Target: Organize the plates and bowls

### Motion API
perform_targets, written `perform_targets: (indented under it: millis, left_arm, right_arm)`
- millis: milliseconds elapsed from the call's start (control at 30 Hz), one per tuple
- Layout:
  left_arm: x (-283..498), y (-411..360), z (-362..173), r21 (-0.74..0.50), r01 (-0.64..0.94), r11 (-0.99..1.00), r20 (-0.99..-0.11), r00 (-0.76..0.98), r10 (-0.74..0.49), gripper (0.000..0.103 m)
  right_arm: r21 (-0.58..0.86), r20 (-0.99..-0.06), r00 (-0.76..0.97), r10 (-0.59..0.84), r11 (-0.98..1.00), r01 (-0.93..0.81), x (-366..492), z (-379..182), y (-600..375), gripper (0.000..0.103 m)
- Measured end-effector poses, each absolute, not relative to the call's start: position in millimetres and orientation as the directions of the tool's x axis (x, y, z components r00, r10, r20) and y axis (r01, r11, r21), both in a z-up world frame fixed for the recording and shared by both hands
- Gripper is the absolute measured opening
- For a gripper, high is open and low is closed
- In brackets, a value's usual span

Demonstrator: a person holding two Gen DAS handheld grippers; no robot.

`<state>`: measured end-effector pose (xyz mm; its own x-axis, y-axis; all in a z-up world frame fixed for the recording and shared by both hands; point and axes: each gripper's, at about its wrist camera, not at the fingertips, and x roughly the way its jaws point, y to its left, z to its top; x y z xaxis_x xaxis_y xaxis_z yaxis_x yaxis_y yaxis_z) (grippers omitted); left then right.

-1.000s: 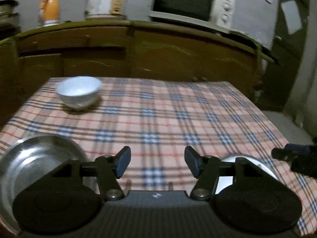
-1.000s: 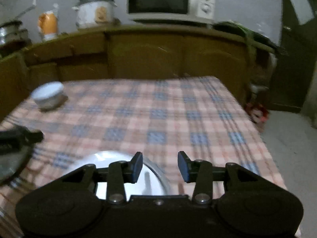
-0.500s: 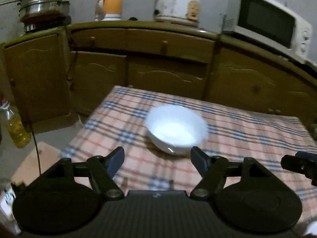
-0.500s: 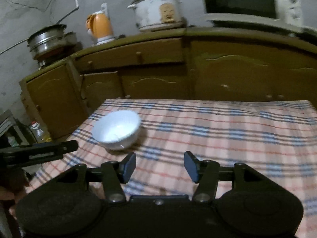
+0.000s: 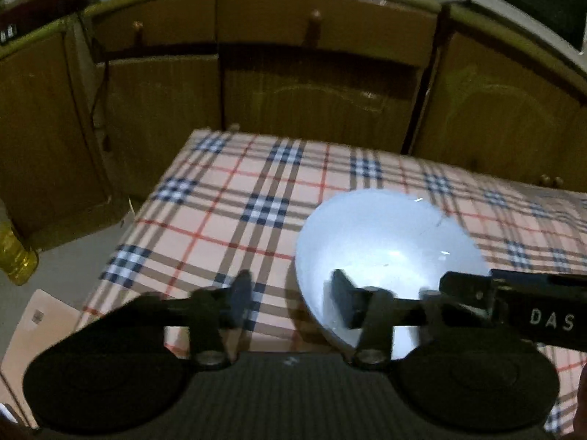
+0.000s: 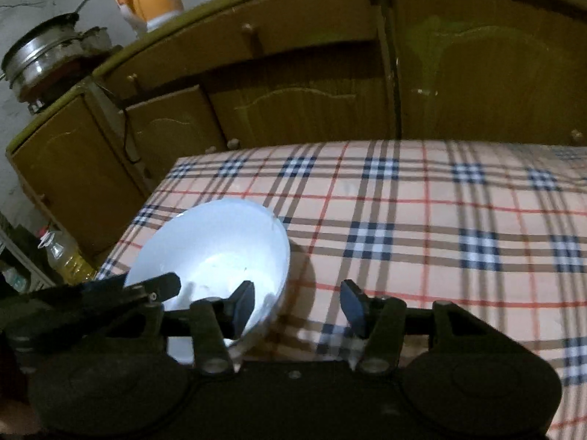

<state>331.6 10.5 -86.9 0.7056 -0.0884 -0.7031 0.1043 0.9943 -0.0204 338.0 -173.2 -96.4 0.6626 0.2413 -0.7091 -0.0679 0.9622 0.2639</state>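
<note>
Surface: plaid tablecloth [image 6: 422, 227], wooden cabinets [image 6: 301, 99] behind | White bowl [image 5: 385, 253] near its corner | Your left gripper [image 5: 291, 302] just narrowed, straddling bowl rim unclamped | Your right gripper [image 6: 297, 304] likewise, fingers apart

Bowl [image 5: 389, 242] straddled by both grippers: glossy white glazed ceramic. Tablecloth [image 6: 422, 220] beneath: matt woven plaid. Cabinets [image 6: 293, 84] ahead: semi-gloss varnished wood; pot [image 6: 40, 62] upper left: shiny metal.

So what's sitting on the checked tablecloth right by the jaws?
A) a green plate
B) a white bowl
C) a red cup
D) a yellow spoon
B: a white bowl sits on the checked tablecloth, empty, with one finger of each gripper reaching over its rim.
</note>
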Motion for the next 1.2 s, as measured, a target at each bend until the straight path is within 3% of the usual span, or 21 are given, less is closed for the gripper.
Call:
perform_targets:
  millis: [100,133,400,600,900,1200]
  left_arm:
    - [336.6,15.5,-92.6,-0.102,0.124,0.987,-0.697,0.699,-0.160,0.023]
    - [335.0,13.4,-91.8,-0.101,0.139,0.985,-0.694,0.699,-0.170,0.017]
    - [307.5,1.2,-75.0,-0.067,0.145,0.987,-0.687,0.711,-0.151,0.015]
    - [271.7,-21.1,-39.5,-0.057,0.157,0.986,-0.646,0.747,-0.156,0.014]
    - [180.9,-73.9,15.8,-0.039,0.214,0.976,-0.566,0.800,-0.198,0.015]
    - [101.8,-121.4,31.7,-0.047,0.306,0.951,-0.530,0.799,-0.283,0.016]
  right_arm:
    - [0.291,-0.717,0.636,0.285,0.952,-0.098,349.2,-107.1,-165.5,0.029]
    - [0.295,-0.716,0.633,0.294,0.949,-0.108,349.9,-108.1,-162.4,0.024]
    - [0.229,-0.707,0.662,0.247,0.967,-0.116,325.4,-99.6,-160.7,0.023]
    - [0.227,-0.668,0.704,0.241,0.967,-0.116,286.0,-60.4,-181.7,0.023]
    - [0.189,-0.591,0.785,0.186,0.978,-0.089,192.8,10.5,-228.8,0.022]
    - [0.154,-0.540,0.835,0.101,0.988,-0.021,84.5,45.3,-281.9,0.022]
